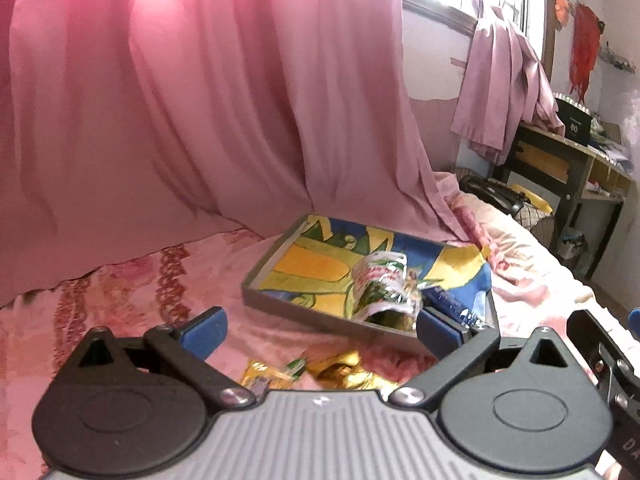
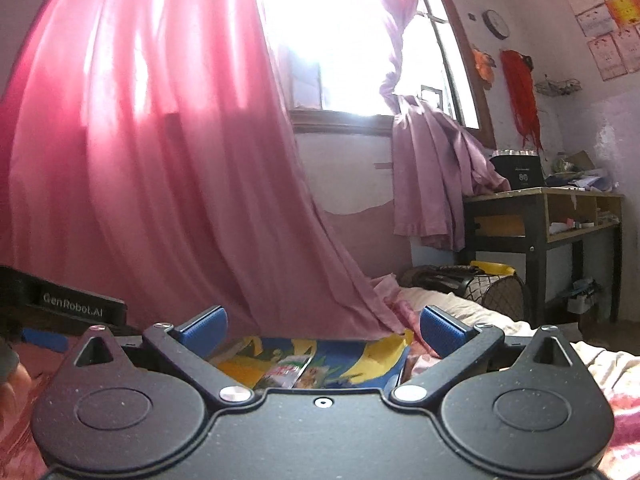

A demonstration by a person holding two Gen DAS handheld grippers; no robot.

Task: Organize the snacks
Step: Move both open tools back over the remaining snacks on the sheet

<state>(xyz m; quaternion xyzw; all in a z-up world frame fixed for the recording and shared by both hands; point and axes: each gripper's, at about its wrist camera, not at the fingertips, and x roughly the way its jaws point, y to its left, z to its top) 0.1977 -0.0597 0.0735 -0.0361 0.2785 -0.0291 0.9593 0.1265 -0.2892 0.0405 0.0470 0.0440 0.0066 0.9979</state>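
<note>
Pink curtain (image 1: 180,92) hangs beyond my claws, over a pink bedspread (image 1: 132,280). Both my left claw (image 1: 320,330) and right claw (image 2: 322,326) gape wide, holding nothing. Ahead lies the tray (image 1: 256,276) with a snack packet (image 1: 382,280) inside (gold wrappers (image 1: 340,374), probably sweets, sit nearer).

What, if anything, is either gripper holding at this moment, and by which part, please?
Nothing is held: the left gripper and the right gripper both stand open and empty, with the snack packets lying in the tray.
</note>
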